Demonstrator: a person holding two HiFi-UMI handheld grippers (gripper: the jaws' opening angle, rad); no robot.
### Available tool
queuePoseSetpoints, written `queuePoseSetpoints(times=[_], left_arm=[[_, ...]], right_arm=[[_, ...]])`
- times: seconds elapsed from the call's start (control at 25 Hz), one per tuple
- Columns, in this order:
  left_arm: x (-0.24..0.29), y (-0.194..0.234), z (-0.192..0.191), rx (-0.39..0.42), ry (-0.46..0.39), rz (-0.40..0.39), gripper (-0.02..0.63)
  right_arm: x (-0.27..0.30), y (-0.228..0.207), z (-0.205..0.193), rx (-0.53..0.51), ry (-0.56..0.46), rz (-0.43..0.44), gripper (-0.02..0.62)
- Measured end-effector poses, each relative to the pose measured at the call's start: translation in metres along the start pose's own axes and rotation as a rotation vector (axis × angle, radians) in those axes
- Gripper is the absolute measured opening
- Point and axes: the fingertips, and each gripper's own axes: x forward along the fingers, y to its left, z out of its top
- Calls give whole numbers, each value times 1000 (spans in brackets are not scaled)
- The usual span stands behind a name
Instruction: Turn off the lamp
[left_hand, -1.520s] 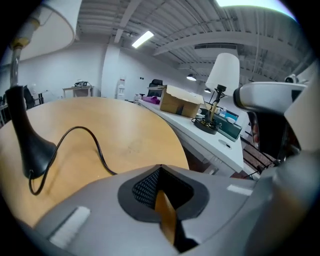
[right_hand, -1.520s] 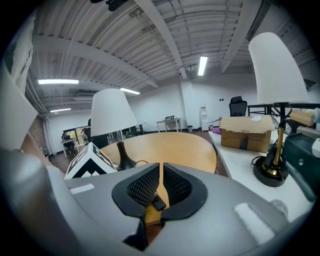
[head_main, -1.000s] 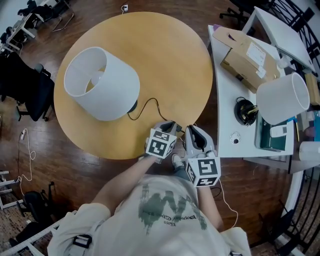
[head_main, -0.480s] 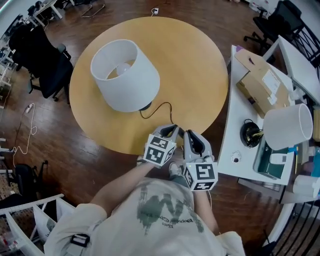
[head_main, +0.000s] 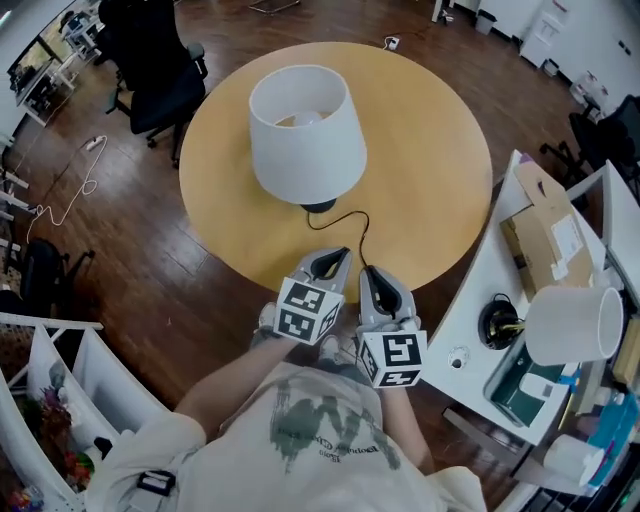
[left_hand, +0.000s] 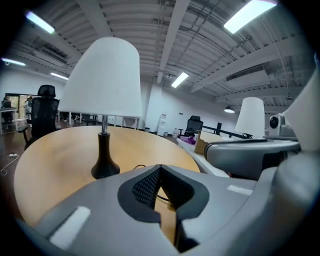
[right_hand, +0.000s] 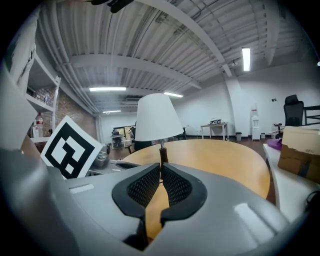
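Observation:
A lamp with a white shade (head_main: 305, 130) and a black base (head_main: 319, 206) stands on the round wooden table (head_main: 430, 150); its bulb does not look lit. Its black cord (head_main: 357, 228) runs from the base toward the table's near edge. My left gripper (head_main: 338, 255) and right gripper (head_main: 366, 272) hover side by side at that near edge, both shut with nothing between the jaws. The left gripper view shows the lamp base (left_hand: 104, 165) ahead on the left and the left gripper (left_hand: 160, 169). The right gripper view shows the lamp (right_hand: 158, 117) straight ahead beyond the right gripper (right_hand: 161, 168).
A white desk (head_main: 468, 318) stands close on the right with a second white lamp shade (head_main: 573, 325), a cardboard box (head_main: 550, 238) and a black round object (head_main: 496, 323). A black office chair (head_main: 150, 45) sits at the table's far left. White shelving (head_main: 60, 400) is at the lower left.
The head view has swung round the table, so the lamp now sits straight ahead instead of off to the left. Both grippers stay shut together at the near edge.

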Motion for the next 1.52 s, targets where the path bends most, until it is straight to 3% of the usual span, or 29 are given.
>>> queuePoseSetpoints(times=[0.2,0.48,0.84,1.52], left_arm=[[-33,0,18,-13,-95,80,0],[-73,6,30,-7,-170,113,0],[-136,17,25,-33,-217,135,0],[-213,6,8,-36,-261,71,0]], right_arm=[[-6,16,7,-32,-11,76,18],[-10,52,14,-59,-20,139,8],[-29,105,21,-90,-51,130,0],[-72,162,13,-94,-72,67,0]])
